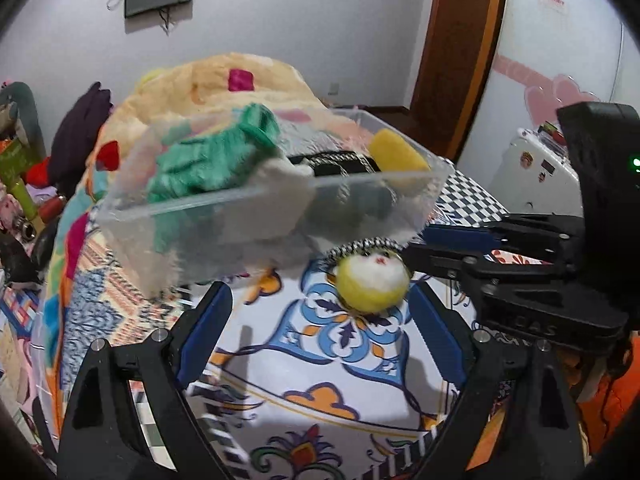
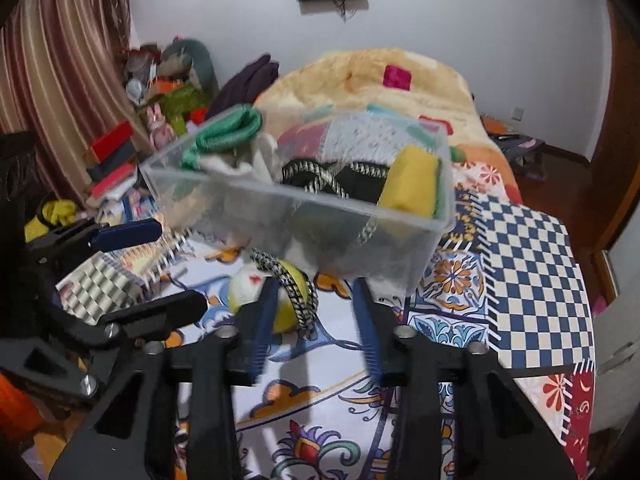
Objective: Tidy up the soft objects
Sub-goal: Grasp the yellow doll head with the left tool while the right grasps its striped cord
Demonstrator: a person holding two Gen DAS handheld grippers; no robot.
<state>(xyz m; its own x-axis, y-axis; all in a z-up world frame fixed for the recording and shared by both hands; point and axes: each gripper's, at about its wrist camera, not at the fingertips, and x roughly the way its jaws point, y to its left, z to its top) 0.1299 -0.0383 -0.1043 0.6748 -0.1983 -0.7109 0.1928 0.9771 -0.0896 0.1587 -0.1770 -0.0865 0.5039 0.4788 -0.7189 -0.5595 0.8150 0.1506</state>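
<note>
A clear plastic bin [image 1: 224, 216] sat on a patterned bedspread [image 1: 344, 384], already holding a green knitted piece [image 1: 208, 160], a white cloth [image 1: 284, 176], a black item with braided cord [image 2: 340, 178] and a yellow sponge [image 2: 412, 184]. Just in front of the bin lay a small yellow-and-white plush toy [image 1: 374, 280], with a black-and-white braided cord [image 2: 292, 284] draped over it.

The left gripper [image 1: 320, 292] stood spread wide, its blue-padded fingers [image 1: 200, 332] apart over the bedspread, gripping nothing, with the plush toy just ahead of its right finger. The right gripper [image 2: 316, 300] was open to a narrower gap, with the plush toy and cord lying against its left finger; whether it touched them could not be told. A rumpled orange blanket [image 2: 360, 72] lay behind the bin.
</note>
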